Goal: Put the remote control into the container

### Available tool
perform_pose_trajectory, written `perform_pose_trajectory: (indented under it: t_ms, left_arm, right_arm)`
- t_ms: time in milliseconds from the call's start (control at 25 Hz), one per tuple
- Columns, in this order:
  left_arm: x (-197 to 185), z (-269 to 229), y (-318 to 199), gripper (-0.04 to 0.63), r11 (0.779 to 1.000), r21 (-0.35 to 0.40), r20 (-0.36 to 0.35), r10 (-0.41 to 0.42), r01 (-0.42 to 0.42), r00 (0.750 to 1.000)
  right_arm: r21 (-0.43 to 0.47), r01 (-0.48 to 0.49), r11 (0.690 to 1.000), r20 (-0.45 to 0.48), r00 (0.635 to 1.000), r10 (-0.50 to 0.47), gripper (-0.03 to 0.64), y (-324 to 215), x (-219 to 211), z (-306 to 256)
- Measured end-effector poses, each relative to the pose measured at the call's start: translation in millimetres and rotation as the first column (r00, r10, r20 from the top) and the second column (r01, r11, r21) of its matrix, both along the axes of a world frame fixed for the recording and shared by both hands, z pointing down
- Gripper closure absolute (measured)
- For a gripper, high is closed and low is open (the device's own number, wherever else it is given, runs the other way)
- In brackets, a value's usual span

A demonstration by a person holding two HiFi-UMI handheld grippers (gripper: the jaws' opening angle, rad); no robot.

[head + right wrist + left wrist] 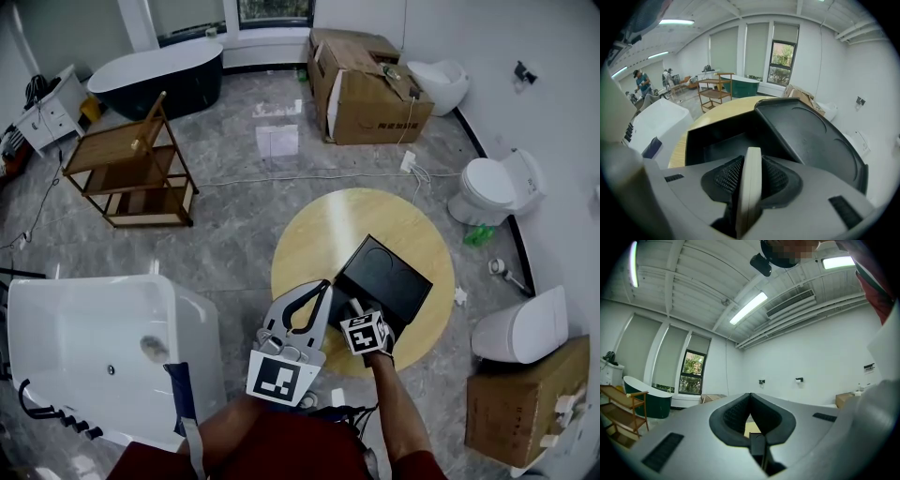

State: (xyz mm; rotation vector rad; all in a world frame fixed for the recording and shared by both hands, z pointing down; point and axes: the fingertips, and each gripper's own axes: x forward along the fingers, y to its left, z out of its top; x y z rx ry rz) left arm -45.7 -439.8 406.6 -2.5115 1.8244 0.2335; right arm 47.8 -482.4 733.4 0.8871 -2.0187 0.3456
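Remote control (748,199) sits clamped edge-on in the right tongs (751,169), poised at the mouth of the open black container (710,140) on the round surface (719,109). Lowering and releasing look like what's left. Left tongs (750,398) are closed on nothing.

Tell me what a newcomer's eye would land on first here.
First, the pale remote control, clamped edge-on in the right tongs, right at the mouth of the open black container. That container sits on a round wooden table in the middle of the floor. In the head view a white bathtub lies to the table's left and toilets stand to its right.
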Motion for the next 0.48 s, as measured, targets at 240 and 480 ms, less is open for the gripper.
perform_pose_trajectory:
  t_ms: [240, 480]
  left_arm:
    - [-1, 2, -1, 0.580, 1.000, -0.003, 0.009, 0.007, -0.007, 1.000]
    - [3, 3, -1, 0.580, 1.000, 0.000, 0.004, 0.019, -0.019, 1.000]
  right_arm:
    - [0.014, 0.013, 1.000, 0.003, 1.000, -0.013, 0.489, 1, -5, -5]
    - [0.035, 0.007, 0.999, 0.015, 1.000, -0.008, 0.479, 2, -3, -14]
